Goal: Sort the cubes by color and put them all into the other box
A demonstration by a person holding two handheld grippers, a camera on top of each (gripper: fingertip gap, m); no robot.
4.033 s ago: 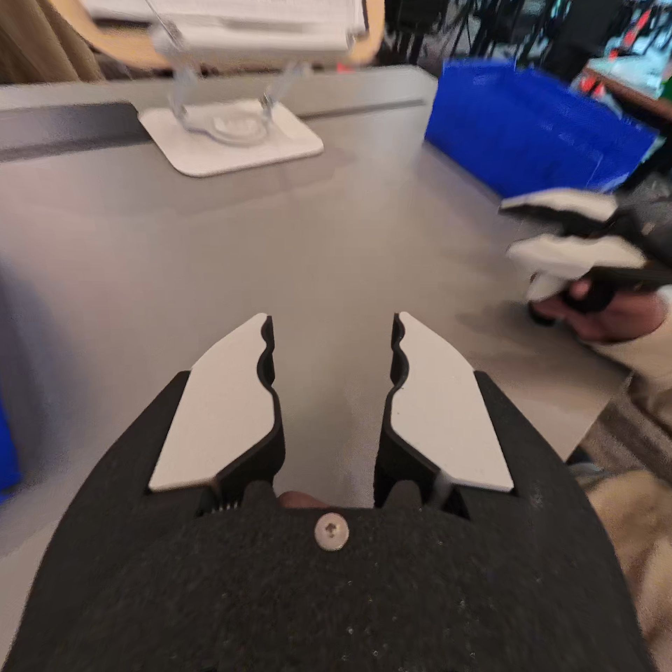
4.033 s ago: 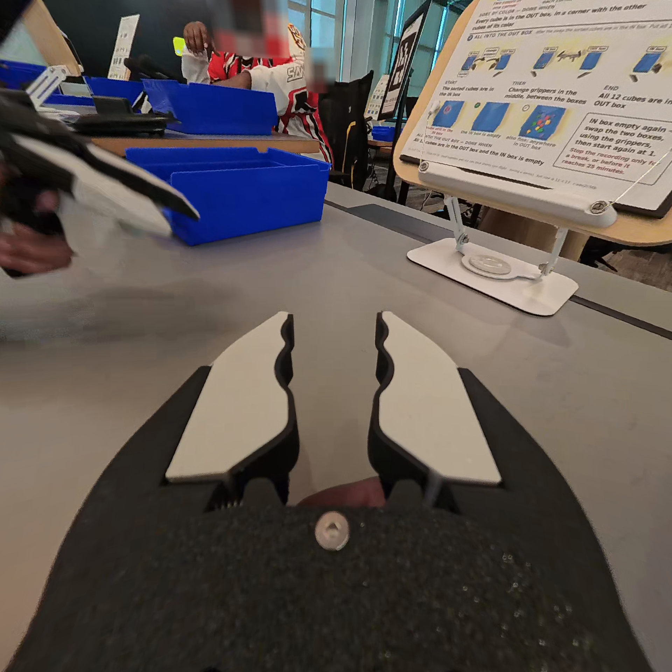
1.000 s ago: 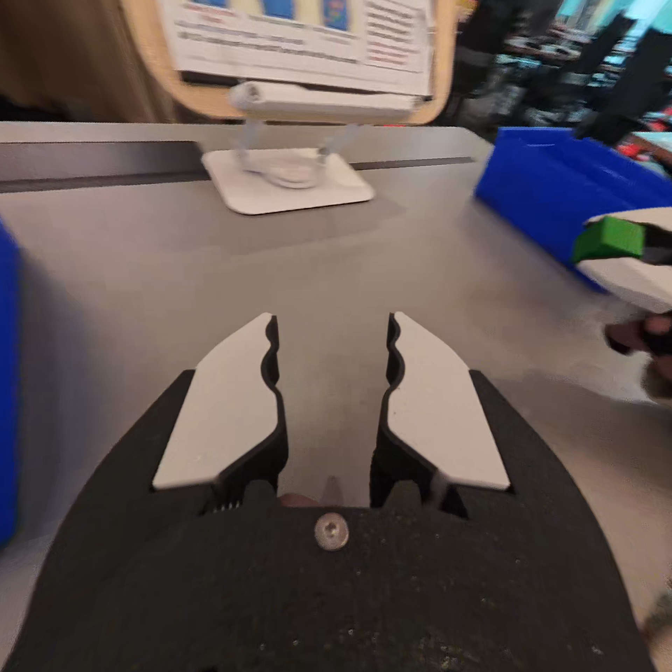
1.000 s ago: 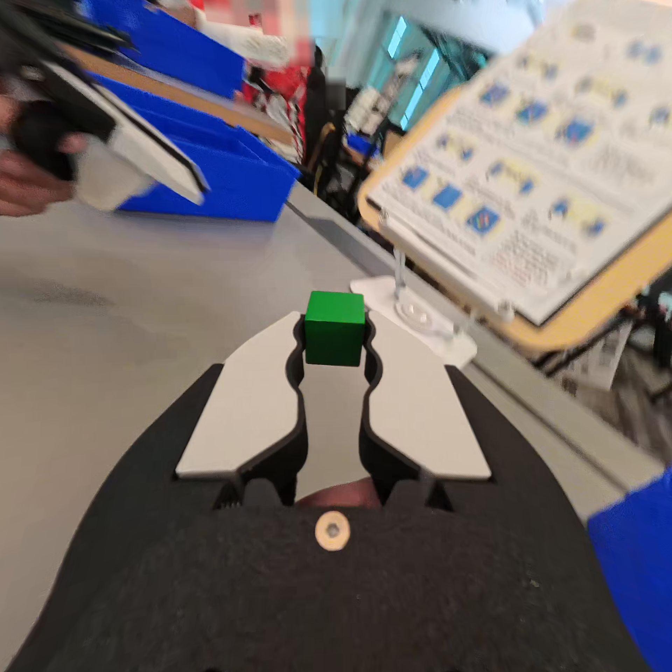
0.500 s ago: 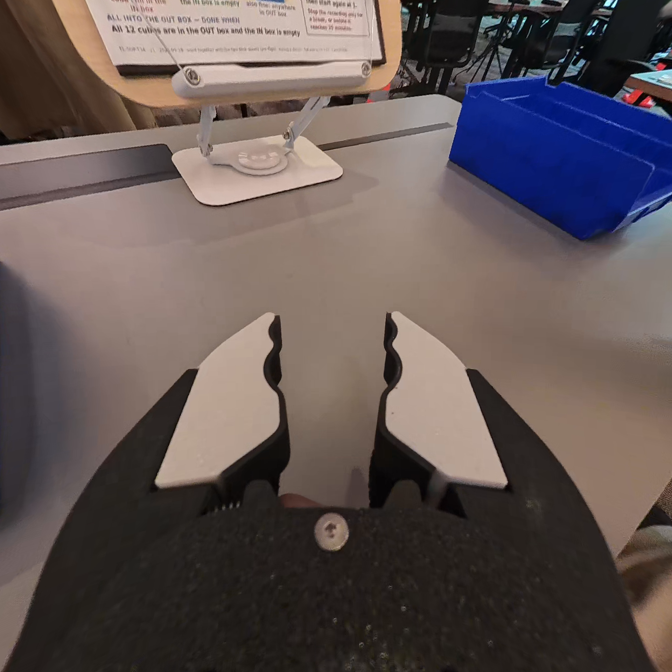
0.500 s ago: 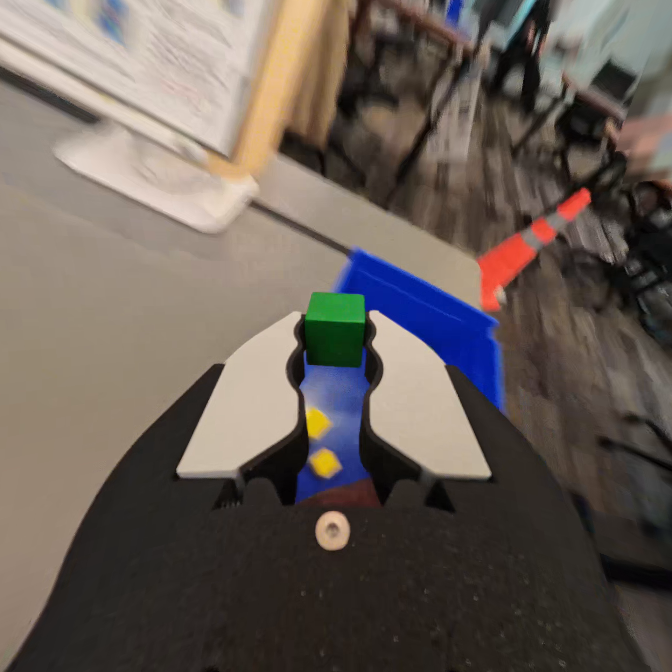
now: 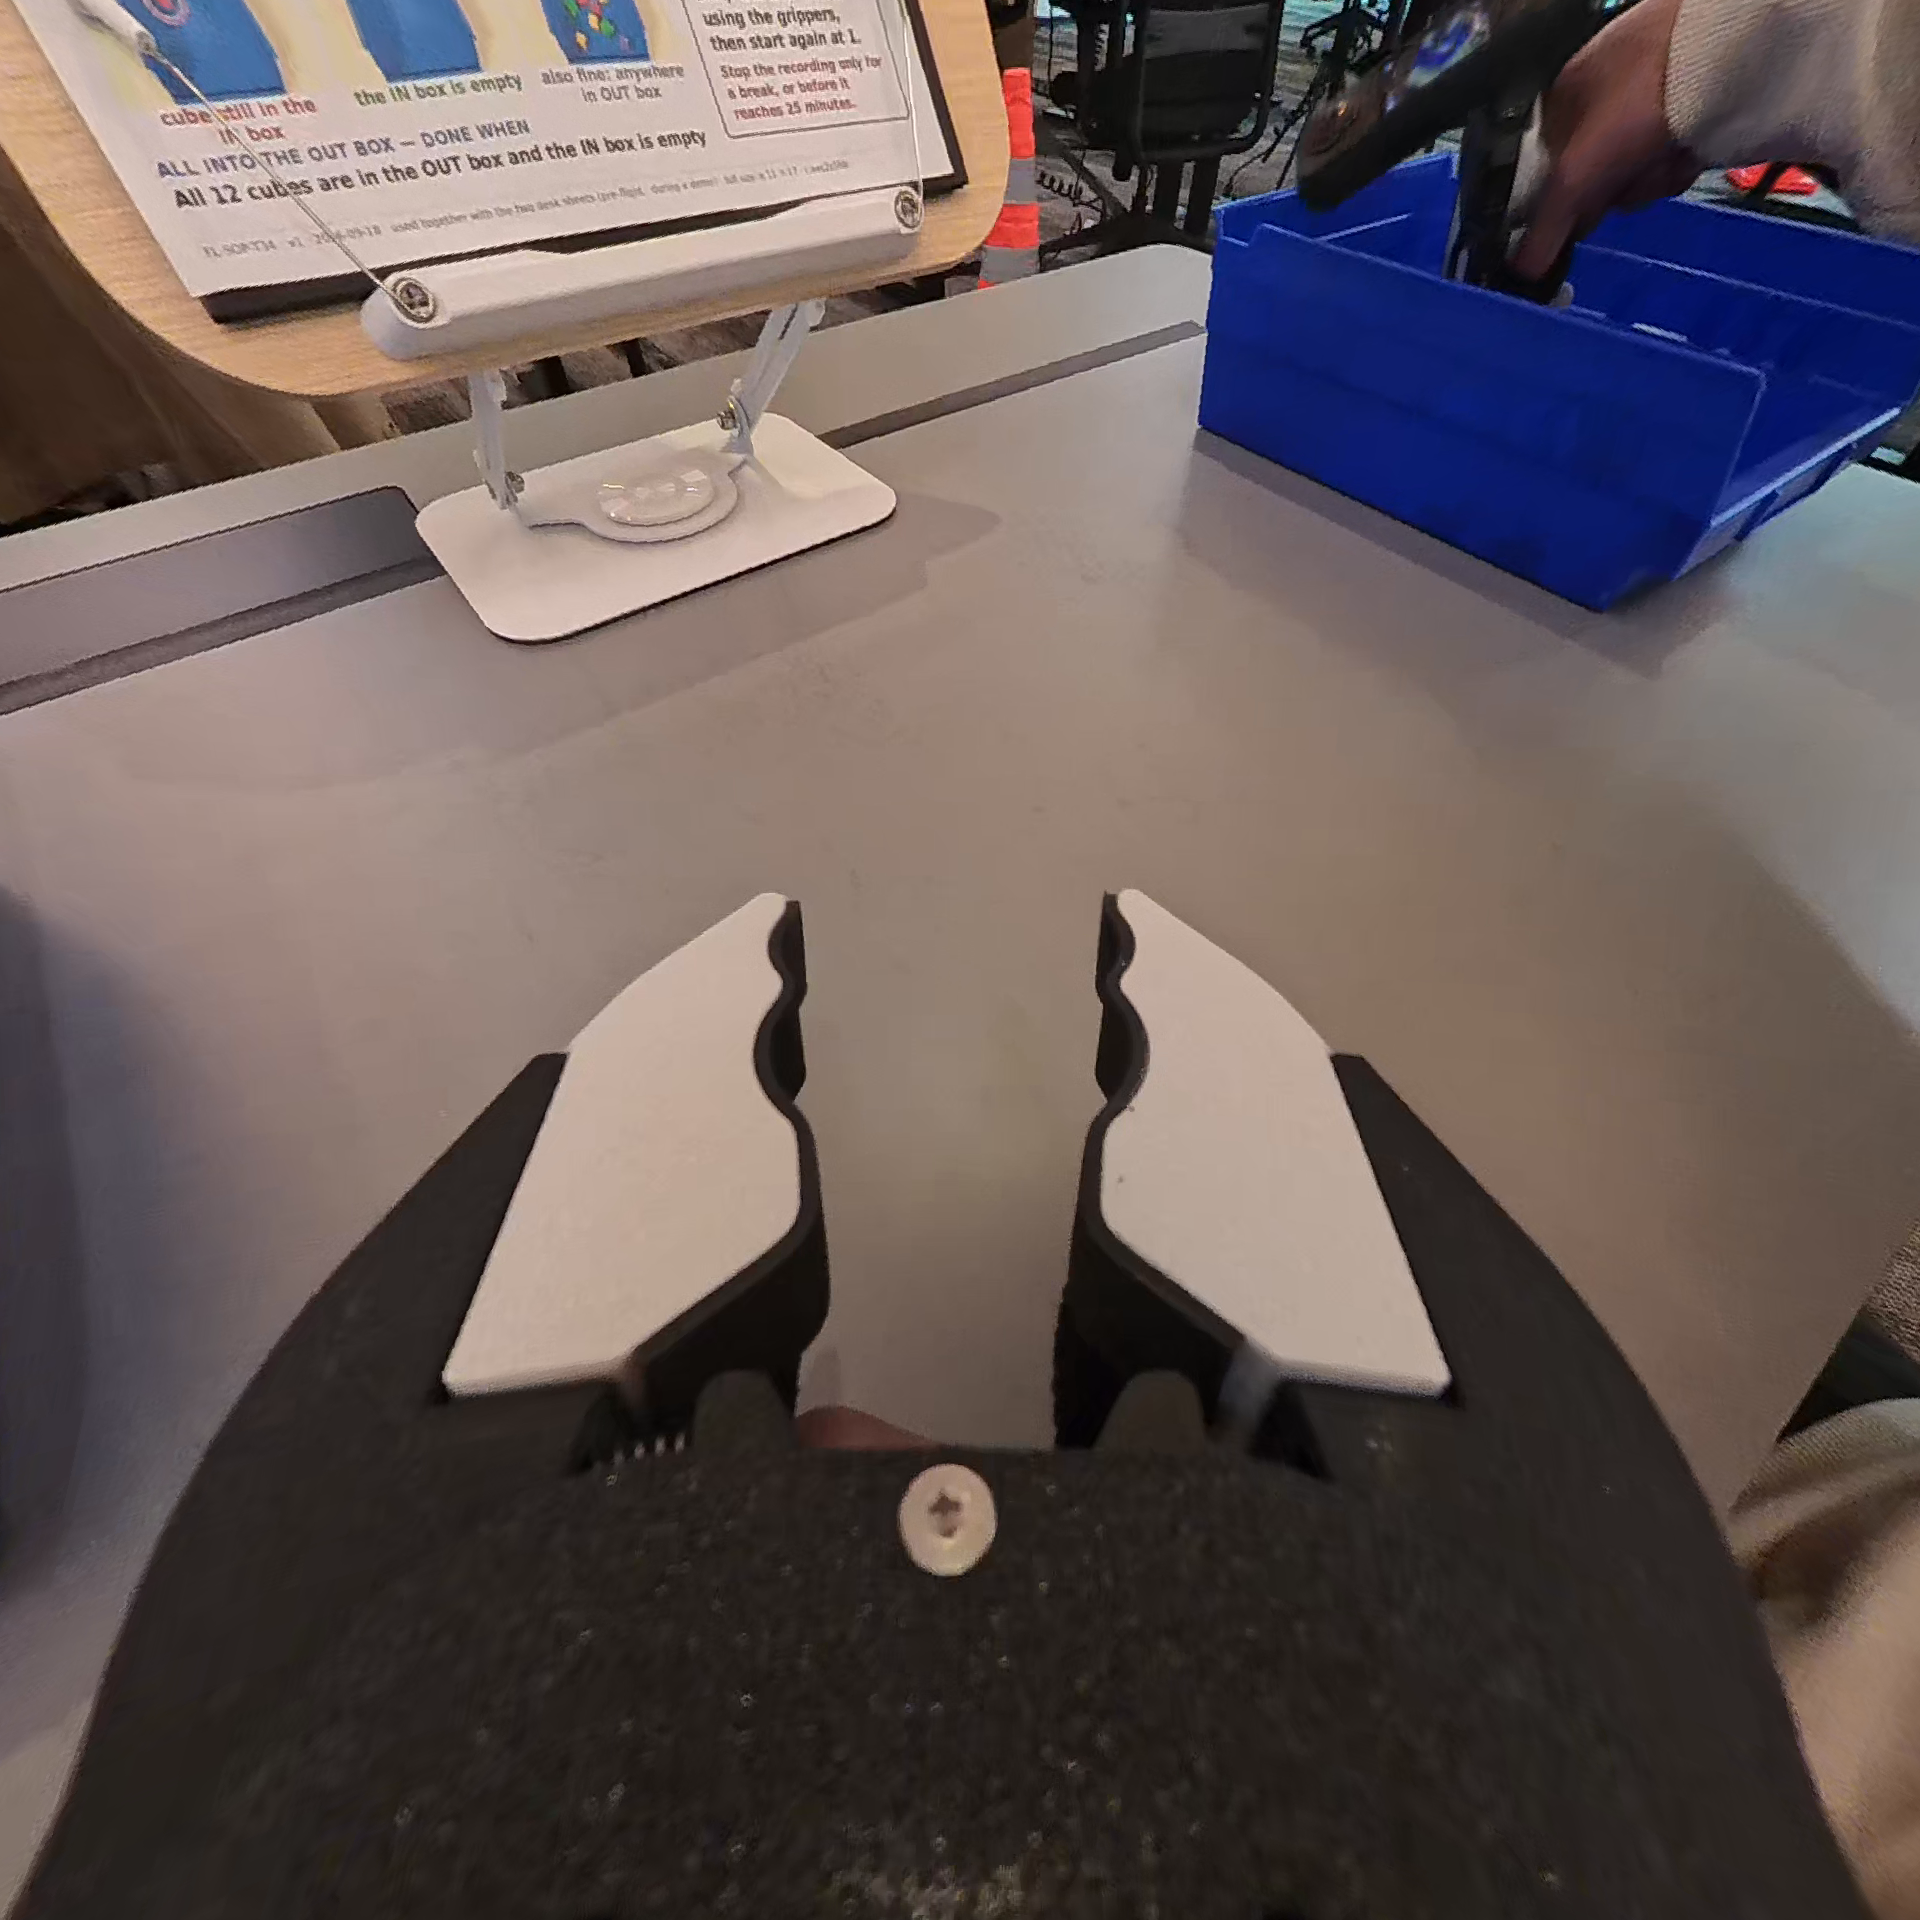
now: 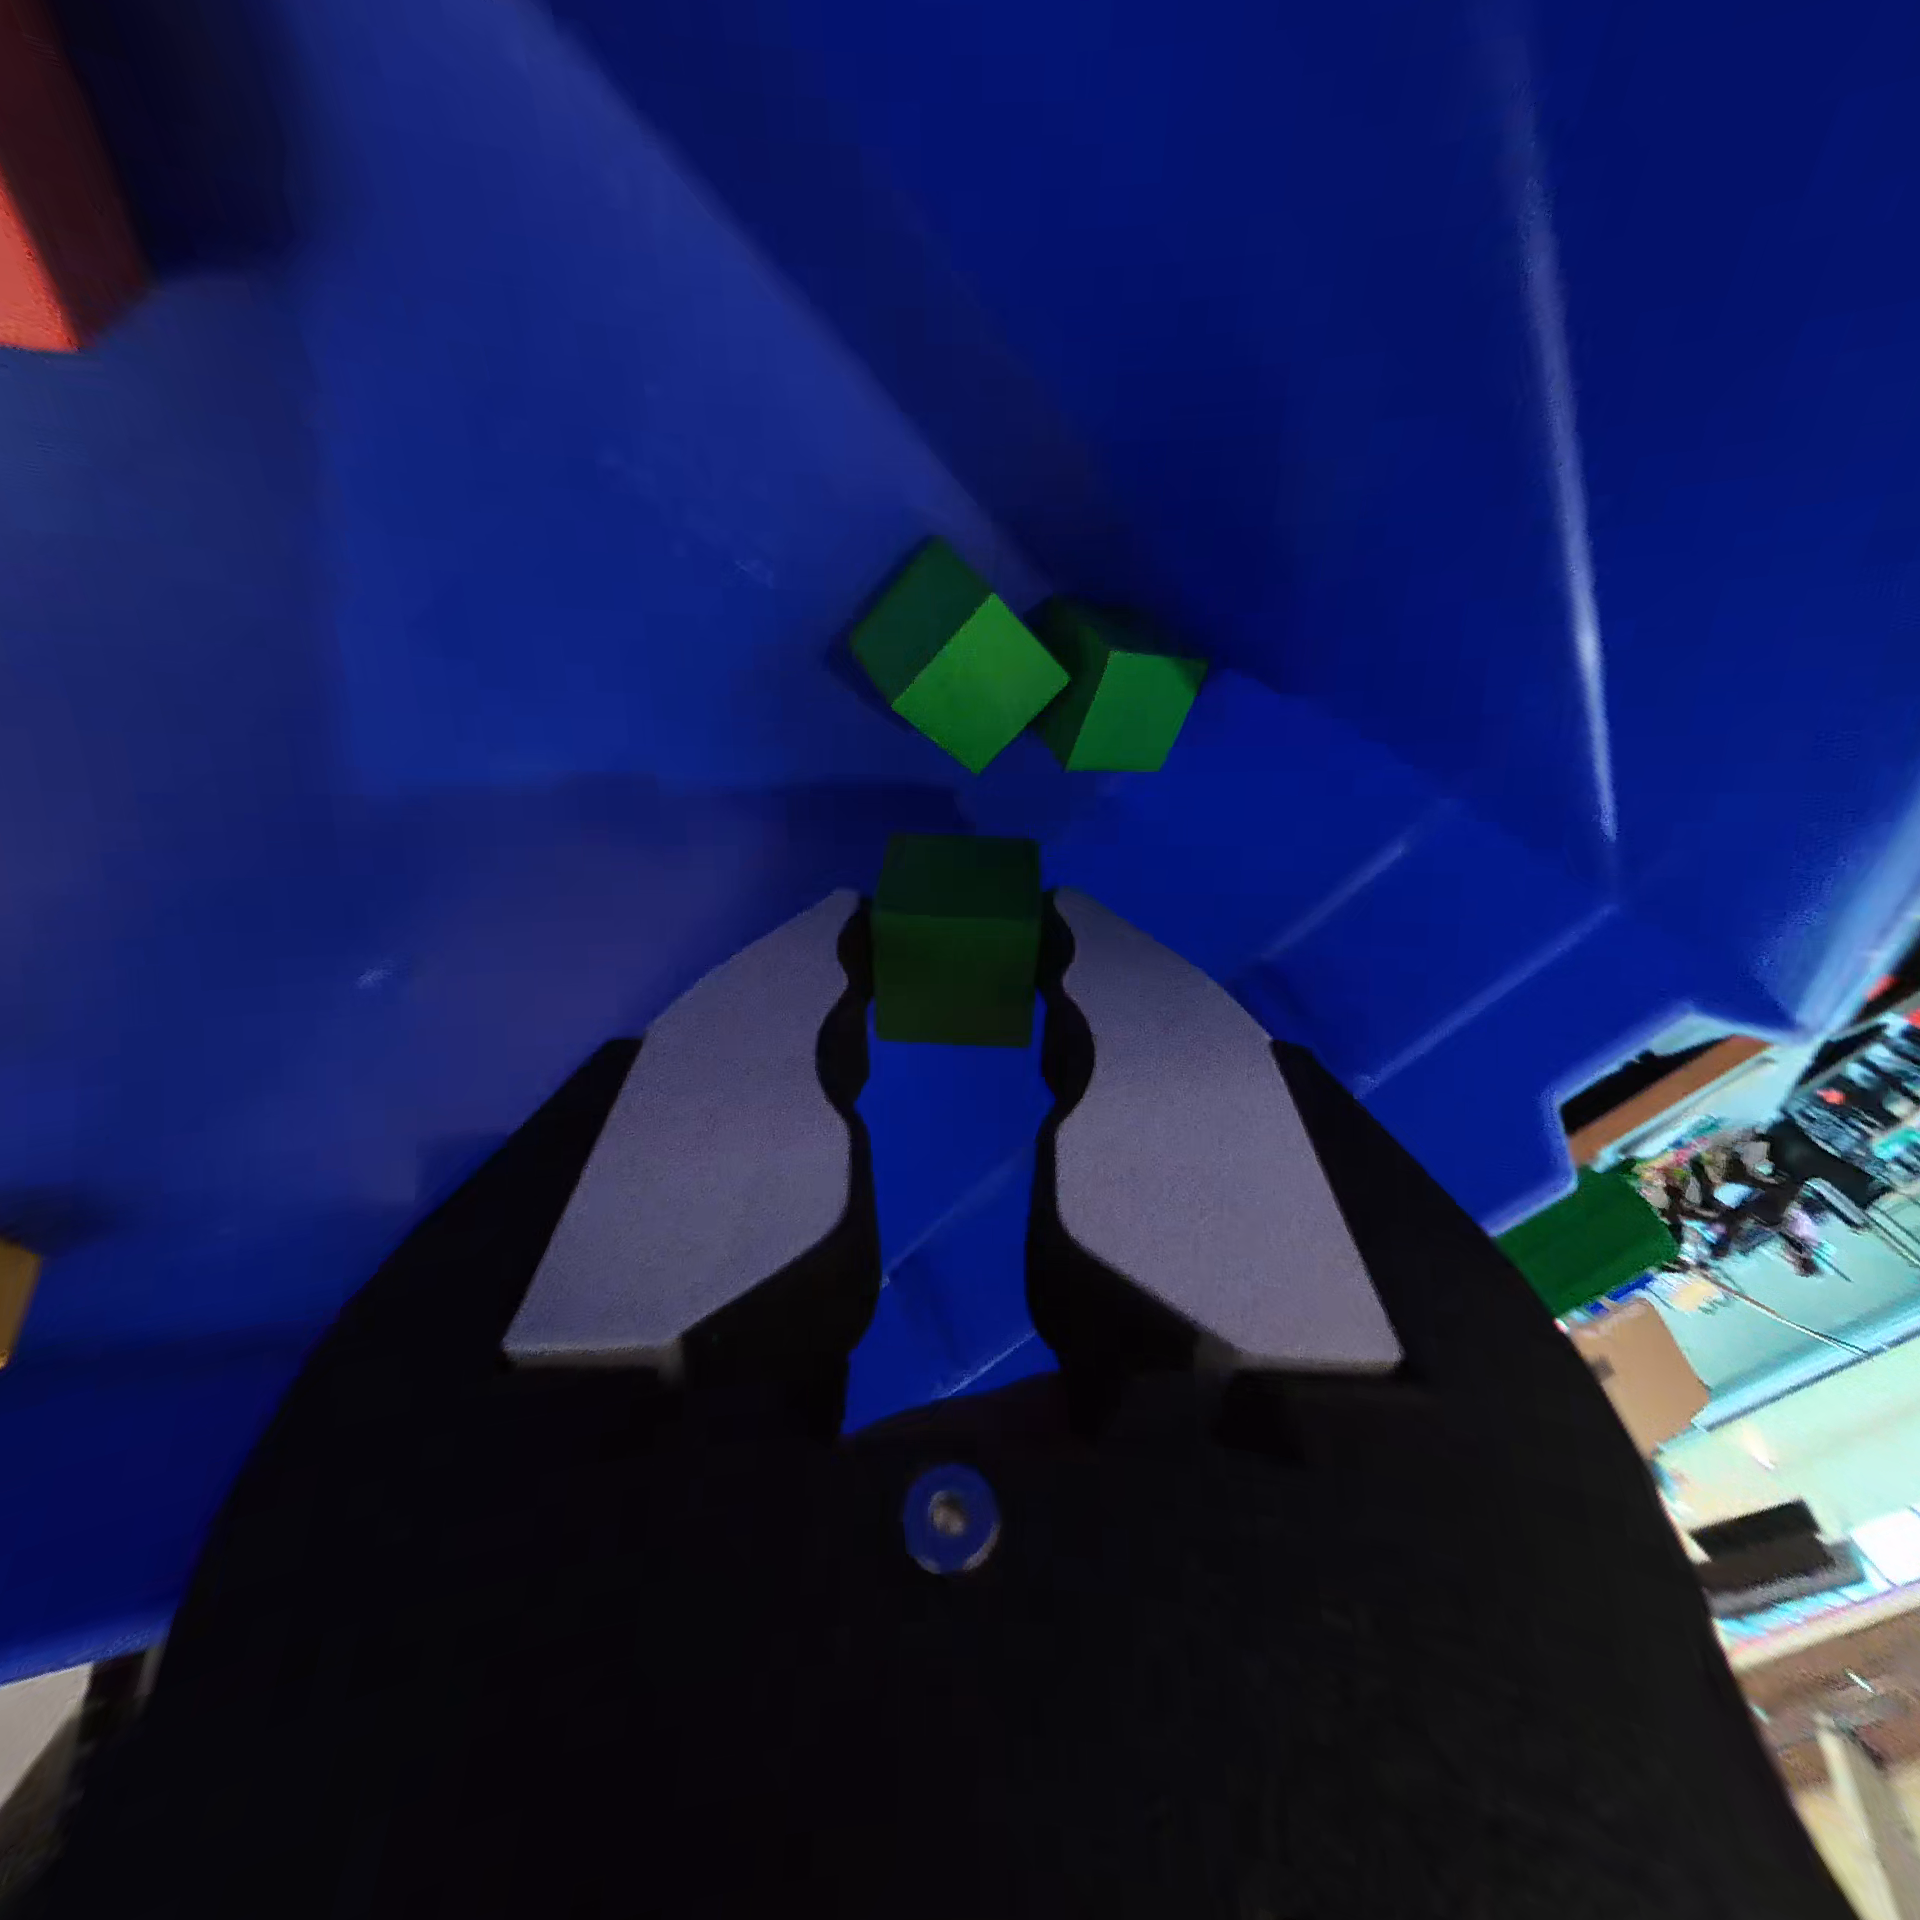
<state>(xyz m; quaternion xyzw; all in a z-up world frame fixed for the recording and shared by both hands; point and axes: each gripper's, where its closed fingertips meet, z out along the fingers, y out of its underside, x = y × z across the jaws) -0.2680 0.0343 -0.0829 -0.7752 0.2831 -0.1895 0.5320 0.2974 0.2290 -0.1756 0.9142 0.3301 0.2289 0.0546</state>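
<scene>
My right gripper [image 8: 954,914] is shut on a green cube [image 8: 956,940] and reaches down inside the blue box [image 8: 520,623]. Two more green cubes [image 8: 961,670] [image 8: 1122,696] lie together in the box corner just ahead of the held one. A yellow cube [image 8: 16,1299] shows at the left edge. In the left wrist view my left gripper [image 7: 948,914] is open and empty above the grey table [image 7: 935,748]. The blue box [image 7: 1507,416] stands at the far right there, with the other gripper [image 7: 1496,177] and a hand dipped into it.
A white stand with a wooden instruction board [image 7: 540,166] stands at the back of the table. An orange cone [image 7: 1013,187] stands on the floor behind. A green patch [image 8: 1579,1247] shows past the box rim at the right. Spacing between my two grippers at the tips: around 60 cm.
The right gripper has swung from above the table into the blue box with the green cube, down to the corner with the two green cubes. The left gripper has stayed open and nearly still.
</scene>
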